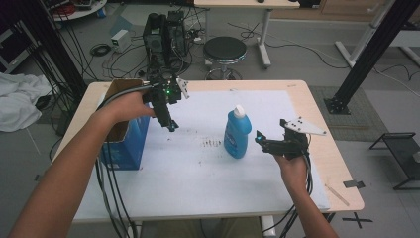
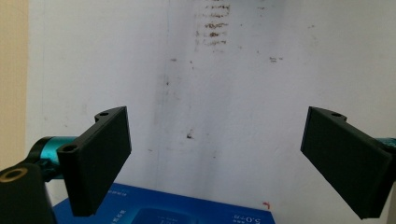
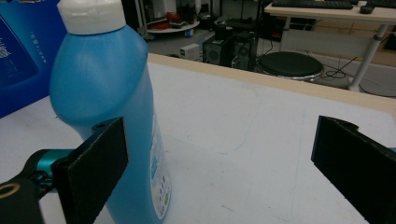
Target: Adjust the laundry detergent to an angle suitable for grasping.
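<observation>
Mid-worktop, blue bottle (image 1: 237, 133) looks rigid, slick, maybe heavy; released right claw (image 1: 258, 139) should grip its waist; left claw (image 1: 172, 125) released too.

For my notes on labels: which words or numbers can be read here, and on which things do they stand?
"5.0": small white print on the blue box, left gripper view; the rest of that line is too blurred.
Blue bottle: the label's print is too small to read.
Blue box, right gripper view: white characters, unreadable.
</observation>
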Demonstrator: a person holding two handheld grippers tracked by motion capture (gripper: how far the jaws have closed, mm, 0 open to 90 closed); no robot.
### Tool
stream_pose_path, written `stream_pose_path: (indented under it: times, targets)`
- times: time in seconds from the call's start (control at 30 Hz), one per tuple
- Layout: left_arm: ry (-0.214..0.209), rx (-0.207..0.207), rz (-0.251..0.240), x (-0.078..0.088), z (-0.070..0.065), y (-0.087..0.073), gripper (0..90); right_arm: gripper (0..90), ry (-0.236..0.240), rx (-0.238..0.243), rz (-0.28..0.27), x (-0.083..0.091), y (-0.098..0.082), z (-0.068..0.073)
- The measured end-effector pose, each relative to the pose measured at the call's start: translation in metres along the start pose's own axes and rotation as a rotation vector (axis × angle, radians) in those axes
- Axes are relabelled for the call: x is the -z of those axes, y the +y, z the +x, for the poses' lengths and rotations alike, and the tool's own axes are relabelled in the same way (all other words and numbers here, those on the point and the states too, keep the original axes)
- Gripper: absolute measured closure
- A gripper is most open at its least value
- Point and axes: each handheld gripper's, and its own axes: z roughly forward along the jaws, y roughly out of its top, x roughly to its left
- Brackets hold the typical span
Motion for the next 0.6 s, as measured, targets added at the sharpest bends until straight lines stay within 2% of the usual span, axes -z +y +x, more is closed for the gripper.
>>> stream_pose_path:
  times: [0.23,0.43,0.6]
  targets:
    - [0.002,0.003,-0.003,0.000,-0.001,0.000,8.5,3.2,0.016,-0.015,0.003,0.000,-0.005,0.014]
    - [0.002,-0.002,0.000,0.000,-0.001,0.000,8.5,3.2,0.032,0.007,0.004,-0.002,-0.011,0.029]
    - [0.000,-0.003,0.001,-0.001,-0.001,0.000,8.5,3.2,0.029,0.007,-0.008,-0.005,-0.014,0.038]
